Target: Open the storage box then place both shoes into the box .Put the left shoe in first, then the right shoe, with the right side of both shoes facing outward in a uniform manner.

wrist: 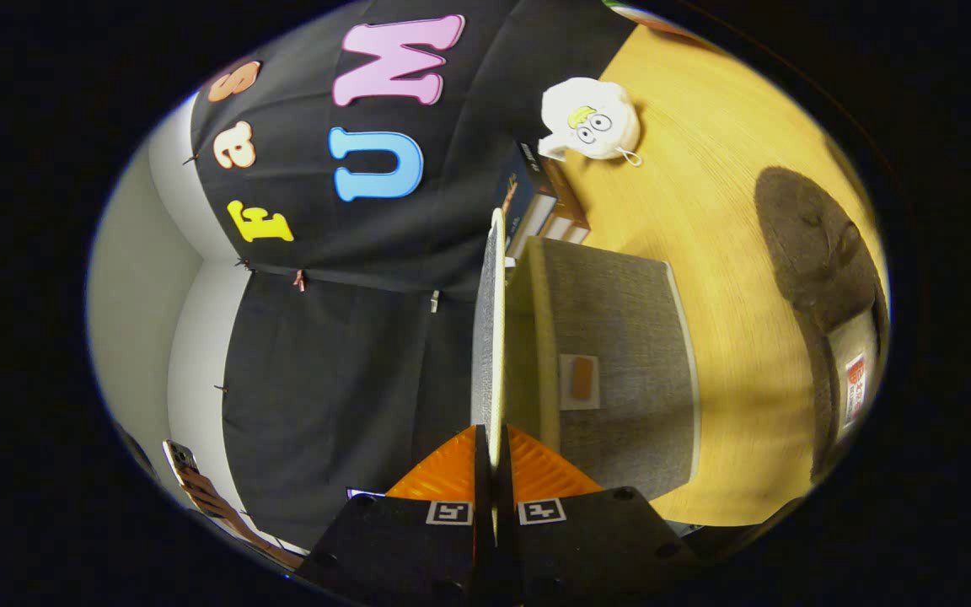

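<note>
My gripper (493,459) is rolled onto its side, so the table runs up the right of the view. Its two orange fingers (452,472) are shut on the edge of the storage box's lid (490,337), a thin grey panel with a pale rim that stands lifted away from the box. The grey fabric storage box (620,362) with a small orange label sits just right of the lid on the wooden table (721,211). A dark brown fuzzy shoe (814,244) lies on the table beyond the box, its tag showing near its end.
A white plush toy (591,118) with cartoon eyes rests on the table past the box. A stack of books or small cartons (549,206) stands between the toy and the box. The booth's black cloth wall fills the left side.
</note>
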Demonstrator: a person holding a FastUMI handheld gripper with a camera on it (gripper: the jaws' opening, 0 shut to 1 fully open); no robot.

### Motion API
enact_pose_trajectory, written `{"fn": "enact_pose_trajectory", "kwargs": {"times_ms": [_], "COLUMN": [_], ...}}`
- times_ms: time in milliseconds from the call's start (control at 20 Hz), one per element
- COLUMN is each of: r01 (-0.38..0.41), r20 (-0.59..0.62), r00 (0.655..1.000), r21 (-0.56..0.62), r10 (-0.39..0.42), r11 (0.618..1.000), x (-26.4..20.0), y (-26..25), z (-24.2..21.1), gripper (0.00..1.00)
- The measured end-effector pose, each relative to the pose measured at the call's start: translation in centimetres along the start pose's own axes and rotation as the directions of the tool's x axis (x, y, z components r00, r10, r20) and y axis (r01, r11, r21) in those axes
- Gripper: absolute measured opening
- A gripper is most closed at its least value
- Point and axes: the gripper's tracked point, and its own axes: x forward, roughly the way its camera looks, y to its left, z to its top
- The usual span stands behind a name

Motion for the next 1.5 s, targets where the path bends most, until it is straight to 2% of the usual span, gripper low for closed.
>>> {"fn": "enact_pose_trajectory", "kwargs": {"times_ms": [200,400,600,650,800,1050,1100,1200,1300,1350,1400,1500], "r01": [0.004,0.032,0.014,0.009,-0.016,-0.045,-0.057,-0.065,-0.058,-0.054,-0.050,-0.047], "r20": [0.013,0.007,-0.015,-0.027,-0.070,-0.144,-0.161,-0.180,-0.188,-0.187,-0.183,-0.166], "r00": [1.000,0.999,1.000,0.999,0.997,0.989,0.987,0.984,0.982,0.982,0.983,0.986], "r21": [-0.101,-0.251,-0.319,-0.347,-0.407,-0.437,-0.429,-0.426,-0.434,-0.435,-0.436,-0.445], "r10": [-0.003,-0.031,-0.020,-0.019,-0.013,-0.020,-0.014,-0.014,-0.028,-0.032,-0.034,-0.031], "r11": [0.995,0.967,0.948,0.938,0.913,0.898,0.901,0.902,0.899,0.899,0.898,0.894], "x": [1.2,3.9,7.6,8.7,11.6,16.4,17.0,17.8,18.4,18.7,18.7,18.8], "y": [4.7,9.2,13.5,14.2,16.0,16.8,17.1,17.3,17.0,16.8,16.5,16.6], "z": [-0.4,-2.3,-4.1,-4.7,-6.7,-9.4,-10.0,-10.9,-11.4,-11.2,-11.2,-10.9], "gripper": [0.05,0.07,0.07,0.12,0.16,0.24,0.29,0.48,0.74,0.91,0.95,0.96]}}
